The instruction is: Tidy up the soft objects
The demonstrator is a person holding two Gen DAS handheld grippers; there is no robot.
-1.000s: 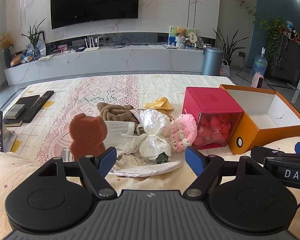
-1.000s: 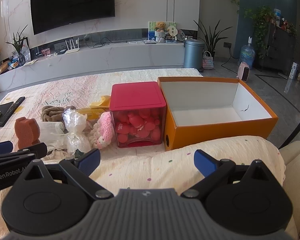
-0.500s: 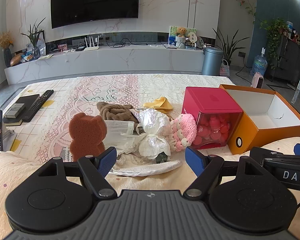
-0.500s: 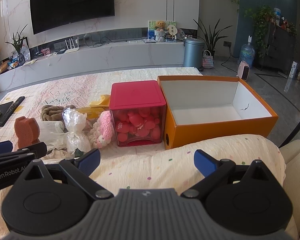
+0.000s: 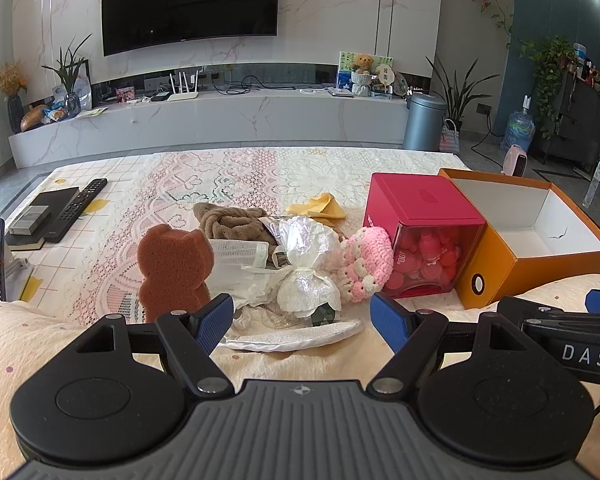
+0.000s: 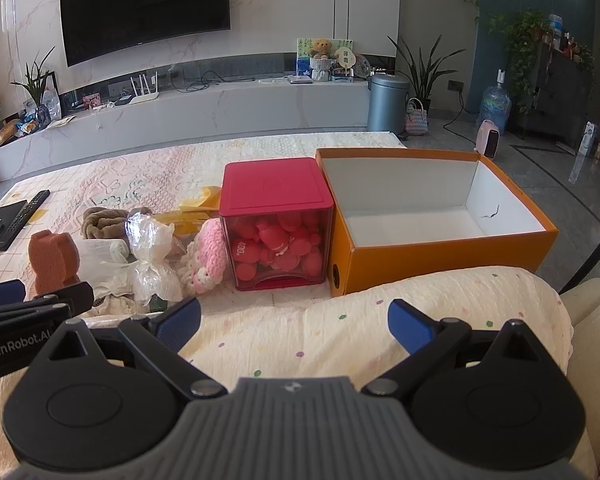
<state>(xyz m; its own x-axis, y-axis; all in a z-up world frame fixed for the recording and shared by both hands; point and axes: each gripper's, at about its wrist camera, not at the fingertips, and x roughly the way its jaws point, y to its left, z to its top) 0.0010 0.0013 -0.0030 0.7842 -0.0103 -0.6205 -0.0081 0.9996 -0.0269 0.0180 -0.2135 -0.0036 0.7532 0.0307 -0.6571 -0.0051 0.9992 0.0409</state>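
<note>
The table [image 5: 112, 248] has a lace cloth. On it sit 1 orange box [image 5: 540, 256], 1 red box [image 5: 420, 216], soft toys and a remote [image 5: 76, 210].

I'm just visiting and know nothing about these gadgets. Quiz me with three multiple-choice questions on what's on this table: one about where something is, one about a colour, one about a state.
1. What stands directly left of the orange box?
A. red-lidded cube
B. remote control
C. teddy bear

2. What colour is the bear-shaped sponge?
A. blue
B. brown
C. white

3. What is inside the orange box?
A. pink balls
B. a towel
C. nothing

Answers:
1 A, the cube sits against the box's left wall.
2 B, it is brown in both views.
3 C, only its bare white floor shows.

Both the left gripper and right gripper have open jaws, holding nothing.
</note>
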